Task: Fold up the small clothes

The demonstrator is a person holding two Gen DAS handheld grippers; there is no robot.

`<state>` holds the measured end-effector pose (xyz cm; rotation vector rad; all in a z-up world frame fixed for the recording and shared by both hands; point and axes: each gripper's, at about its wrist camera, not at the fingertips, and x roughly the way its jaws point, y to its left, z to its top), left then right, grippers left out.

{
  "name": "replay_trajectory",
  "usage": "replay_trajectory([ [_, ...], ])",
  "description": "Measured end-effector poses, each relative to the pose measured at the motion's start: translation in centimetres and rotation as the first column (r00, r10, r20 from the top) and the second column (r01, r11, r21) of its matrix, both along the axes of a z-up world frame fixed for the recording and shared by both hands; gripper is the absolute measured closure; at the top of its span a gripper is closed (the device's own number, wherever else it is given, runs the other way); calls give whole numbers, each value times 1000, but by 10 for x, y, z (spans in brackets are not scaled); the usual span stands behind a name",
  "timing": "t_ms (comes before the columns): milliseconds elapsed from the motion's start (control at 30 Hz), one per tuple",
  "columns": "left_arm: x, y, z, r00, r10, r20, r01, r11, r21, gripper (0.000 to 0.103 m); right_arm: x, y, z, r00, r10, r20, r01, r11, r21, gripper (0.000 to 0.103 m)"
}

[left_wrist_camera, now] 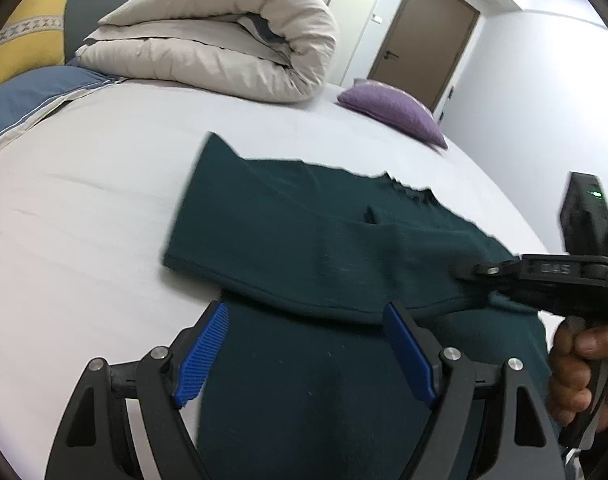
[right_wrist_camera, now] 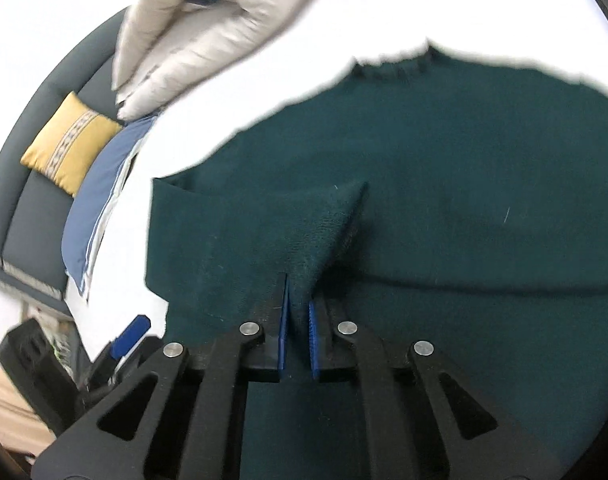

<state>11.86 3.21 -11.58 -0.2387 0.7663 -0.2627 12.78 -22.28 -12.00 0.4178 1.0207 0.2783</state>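
A dark green knitted top (left_wrist_camera: 304, 232) lies spread on the white bed sheet (left_wrist_camera: 83, 220), with one layer lying over another and a hem edge running across the middle. My left gripper (left_wrist_camera: 306, 312) hovers open over the near part of the top, blue pads wide apart, nothing between them. My right gripper (left_wrist_camera: 464, 270) comes in from the right, held by a hand (left_wrist_camera: 576, 364). In the right wrist view my right gripper (right_wrist_camera: 299, 284) is shut on a raised pinch of the green top (right_wrist_camera: 464, 200). The ribbed collar (right_wrist_camera: 400, 68) sits at the far edge.
A rolled beige duvet (left_wrist_camera: 223, 40) lies at the far side of the bed, a purple cushion (left_wrist_camera: 392, 110) at the far right. A blue pillow (left_wrist_camera: 31, 96) and a yellow cushion (left_wrist_camera: 27, 36) sit at the left. A brown door (left_wrist_camera: 424, 40) stands beyond.
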Motion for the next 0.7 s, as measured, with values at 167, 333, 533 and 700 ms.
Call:
replay_trajectory([
  [167, 12, 18, 6, 999, 41, 4, -41, 999, -26, 22, 9, -48, 27, 997, -55, 48, 56, 998, -35, 96],
  [333, 29, 30, 4, 998, 67, -11, -67, 997, -37, 23, 17, -107, 7, 992, -127, -4, 127, 989, -76, 96],
  [533, 61, 39, 1, 995, 89, -45, -91, 995, -32, 23, 21, -132, -27, 988, -151, -17, 150, 987, -58, 96],
  [700, 100, 37, -4, 992, 104, -67, -102, 994, 29, 28, 24, -134, -50, 992, -122, -22, 120, 988, -94, 93],
])
